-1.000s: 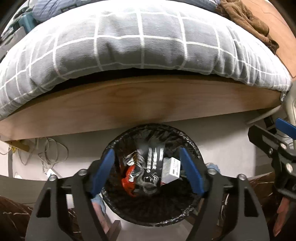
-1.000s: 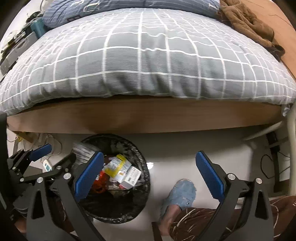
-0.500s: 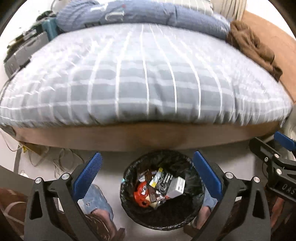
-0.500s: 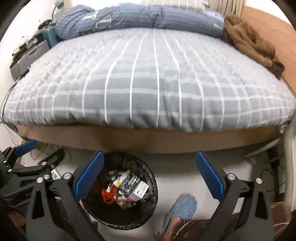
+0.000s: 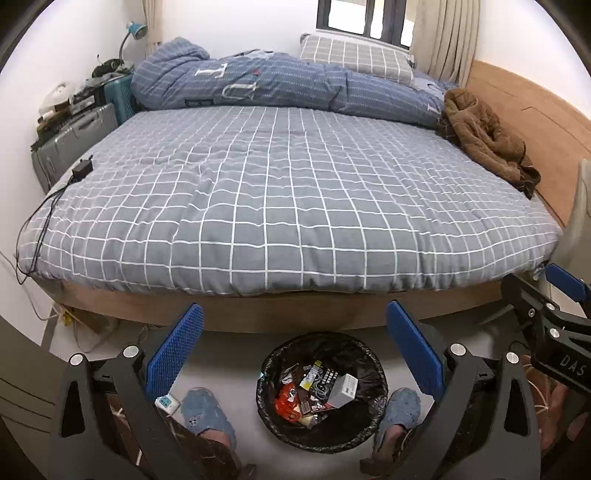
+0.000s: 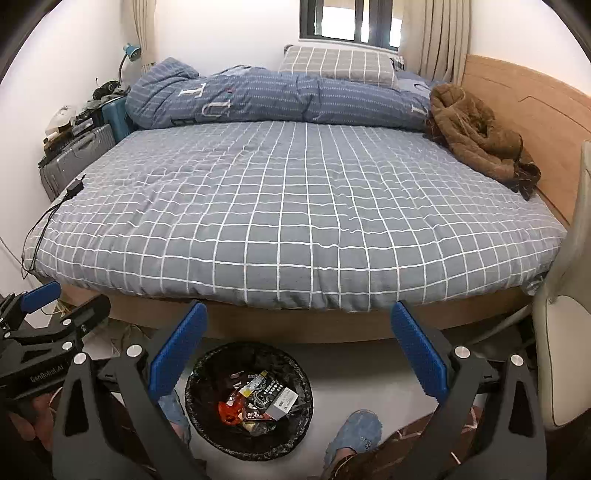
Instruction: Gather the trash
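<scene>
Both the left gripper (image 5: 293, 349) and the right gripper (image 6: 297, 350) stood wide apart, empty. The left's jaws had just been opening. Trash (image 5: 317, 391) lay in the bin (image 5: 373, 365) below.

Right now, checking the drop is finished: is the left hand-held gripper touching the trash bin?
Apart. The left wrist view shows the left hand-held gripper open and empty, well above the trash bin.

grey checked bedspread (image 5: 288, 206), black bin (image 5: 321, 435), brown coat (image 5: 484, 140)

Bright, even room light; blown-out window (image 5: 364, 18) at top. Sharp, no motion blur. Heavy fisheye bending, black corner vignette. Soft shadow under bed (image 5: 295, 206) edge, dark inside bin (image 5: 323, 391).
</scene>
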{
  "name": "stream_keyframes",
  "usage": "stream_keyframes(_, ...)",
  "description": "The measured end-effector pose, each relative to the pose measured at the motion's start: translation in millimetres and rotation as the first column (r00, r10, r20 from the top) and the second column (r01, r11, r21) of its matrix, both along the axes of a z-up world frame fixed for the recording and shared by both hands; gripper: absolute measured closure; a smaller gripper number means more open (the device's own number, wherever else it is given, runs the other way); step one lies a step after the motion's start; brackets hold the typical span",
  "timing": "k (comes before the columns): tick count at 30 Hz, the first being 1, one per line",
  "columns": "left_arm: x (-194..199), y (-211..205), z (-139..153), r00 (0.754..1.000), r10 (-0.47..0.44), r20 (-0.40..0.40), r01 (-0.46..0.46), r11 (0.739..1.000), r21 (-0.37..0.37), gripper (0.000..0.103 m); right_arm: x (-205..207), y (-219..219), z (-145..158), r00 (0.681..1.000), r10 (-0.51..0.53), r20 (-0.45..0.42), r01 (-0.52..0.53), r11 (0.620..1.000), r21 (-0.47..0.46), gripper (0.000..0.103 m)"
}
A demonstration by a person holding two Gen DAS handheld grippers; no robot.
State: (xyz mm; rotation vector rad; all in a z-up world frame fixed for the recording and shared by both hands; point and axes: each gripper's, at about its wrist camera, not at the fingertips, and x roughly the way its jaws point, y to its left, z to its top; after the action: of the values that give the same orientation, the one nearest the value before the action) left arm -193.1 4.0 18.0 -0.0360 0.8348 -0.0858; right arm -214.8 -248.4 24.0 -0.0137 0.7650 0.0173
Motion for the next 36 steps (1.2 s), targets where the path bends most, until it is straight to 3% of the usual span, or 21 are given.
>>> stream_keyframes(9,-15.7,-3.6,11.2,1.0,-0.014,0.003,0.014,1.0,-0.001,0.006,-11.8,-1.2,8.0,1.0,-0.009,0.007,0.009,1.0,-0.002,0.008)
stream_keyframes(36,-14.1,-1.6,12.0,1.0,0.014,0.015,-0.015,1.0,0.024,0.006,-9.5,0.8,3.9,0.999,-0.03,-0.012,0.031,0.999,0.01,0.008)
